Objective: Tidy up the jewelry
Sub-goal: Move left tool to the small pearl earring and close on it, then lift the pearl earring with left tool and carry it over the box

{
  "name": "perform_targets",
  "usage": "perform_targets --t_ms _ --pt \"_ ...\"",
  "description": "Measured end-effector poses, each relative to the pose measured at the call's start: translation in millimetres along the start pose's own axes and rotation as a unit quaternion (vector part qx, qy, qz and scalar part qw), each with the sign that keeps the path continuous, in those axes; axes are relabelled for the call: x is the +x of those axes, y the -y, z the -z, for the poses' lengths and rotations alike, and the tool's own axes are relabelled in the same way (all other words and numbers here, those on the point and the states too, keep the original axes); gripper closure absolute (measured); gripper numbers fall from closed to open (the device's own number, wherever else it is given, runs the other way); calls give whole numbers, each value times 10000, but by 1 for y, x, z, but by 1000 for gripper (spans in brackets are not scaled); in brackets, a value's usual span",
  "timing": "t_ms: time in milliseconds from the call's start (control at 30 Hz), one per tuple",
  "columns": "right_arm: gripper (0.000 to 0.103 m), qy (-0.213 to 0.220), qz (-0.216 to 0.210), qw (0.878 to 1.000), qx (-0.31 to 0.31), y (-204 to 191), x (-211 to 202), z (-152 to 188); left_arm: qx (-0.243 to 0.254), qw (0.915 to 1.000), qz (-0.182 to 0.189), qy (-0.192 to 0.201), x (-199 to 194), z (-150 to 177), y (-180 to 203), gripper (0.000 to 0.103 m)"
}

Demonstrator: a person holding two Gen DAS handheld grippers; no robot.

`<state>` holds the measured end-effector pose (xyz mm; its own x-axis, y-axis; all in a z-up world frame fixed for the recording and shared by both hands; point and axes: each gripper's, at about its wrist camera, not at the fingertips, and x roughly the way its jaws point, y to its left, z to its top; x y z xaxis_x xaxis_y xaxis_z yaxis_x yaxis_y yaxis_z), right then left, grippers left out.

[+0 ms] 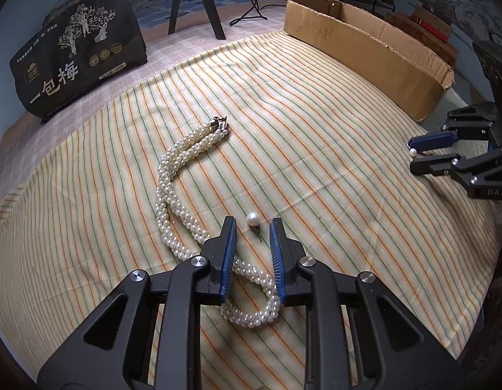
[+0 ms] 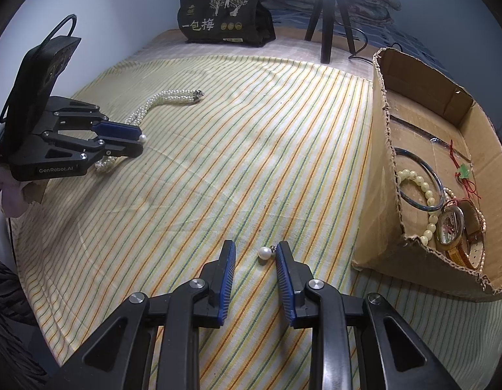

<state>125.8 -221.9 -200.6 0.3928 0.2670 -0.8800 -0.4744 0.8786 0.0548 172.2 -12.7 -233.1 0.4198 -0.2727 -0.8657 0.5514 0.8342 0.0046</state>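
Pearl necklace [image 1: 186,169] snakes across your striped cloth [image 1: 316,136] toward 11 o'clock; your left gripper [image 1: 252,227] stands open astride a pearl earring [image 1: 253,219]. Your right gripper [image 2: 256,250], open, brackets another earring [image 2: 264,253]. Left casing reads "GenRobot.AI" [image 2: 56,170]; black bag [image 2: 223,16] says "一包梅".

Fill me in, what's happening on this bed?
A person is sorting jewelry with two handheld grippers. The left gripper is open around a pearl earring, above the pearl necklace. The right gripper is open around another pearl earring. Neither is gripped yet. The cardboard box already holds bracelets and a watch.
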Motion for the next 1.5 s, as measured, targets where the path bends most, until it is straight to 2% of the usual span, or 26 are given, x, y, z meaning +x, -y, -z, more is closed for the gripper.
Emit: perform_targets --t_ms 233,433,500,533,800,1167,1500 --pt "80 -7 10 10000 13 1 0 1 45 10000 28 32 5 -5 1 84" --pt "87 -24 46 10000 -24 1 -1 2 33 9999 -44 108 4 -1 6 96" --pt "89 -32 56 10000 -36 1 -1 1 19 9998 -102 152 4 0 8 96" --pt "94 -32 60 10000 -39 1 -1 1 -4 9998 -106 166 3 1 8 96" --pt "96 -15 55 10000 -17 -1 -6 0 -153 9997 -89 184 -4 2 7 97" --pt "96 497 -22 9988 -44 -9 -47 -14 -376 9974 -184 592 -41 -14 12 97" --pt "96 956 259 9948 251 12 -88 -29 -573 9923 49 1094 -79 -48 37 97"
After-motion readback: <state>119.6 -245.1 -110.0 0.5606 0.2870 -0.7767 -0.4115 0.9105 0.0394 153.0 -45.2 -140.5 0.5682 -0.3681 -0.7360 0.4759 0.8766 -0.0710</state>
